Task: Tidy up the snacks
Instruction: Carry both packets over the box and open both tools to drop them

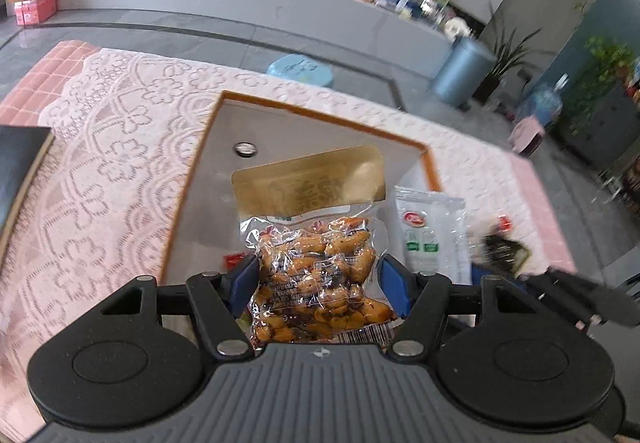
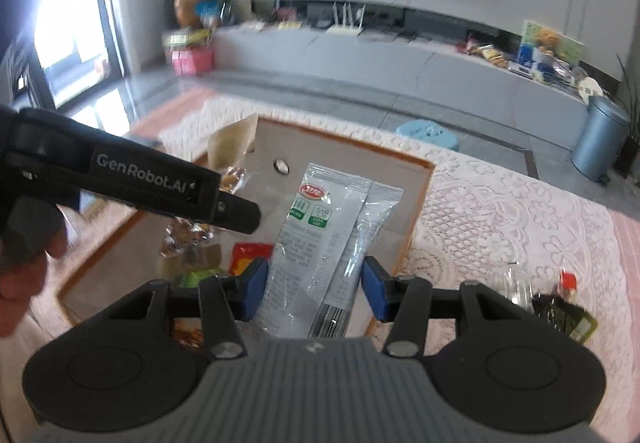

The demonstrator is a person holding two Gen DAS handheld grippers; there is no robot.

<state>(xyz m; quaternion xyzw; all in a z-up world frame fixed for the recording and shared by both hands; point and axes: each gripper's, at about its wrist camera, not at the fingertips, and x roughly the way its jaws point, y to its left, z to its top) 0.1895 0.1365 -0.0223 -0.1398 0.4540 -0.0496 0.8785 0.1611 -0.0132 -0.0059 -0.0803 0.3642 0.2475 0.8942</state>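
Looking at both hands, what do you see?

— Each one holds a snack over the tray. The left gripper [image 1: 316,279] has its blue fingers [image 1: 394,289] pinching a clear plastic bag of orange-brown nuts with a gold top [image 1: 316,267]. The right gripper [image 2: 314,289] pinches a white and clear packet with a red mark and green labels [image 2: 316,243].

— Why are the bags held up like that?

— I think so they can be dropped into the tray one by one. Each bag hangs from its bottom end, with the top pointing away over the tray.

— What is the tray like?

— It is a big flat grey tray with an orange rim [image 1: 304,111]. It sits on the table, on a pink lace cloth [image 1: 120,147]. A little round metal thing [image 1: 245,149] is in its floor.

— Is anything inside it yet?

— Yes. A small red packet [image 2: 250,257] and a green one [image 2: 198,277] lie near the close edge. More may be hidden under the bags.

— Anything left outside?

— A dark green snack pack [image 2: 560,317] lies on the cloth, just beside the tray on the right. I guess that one goes in later.
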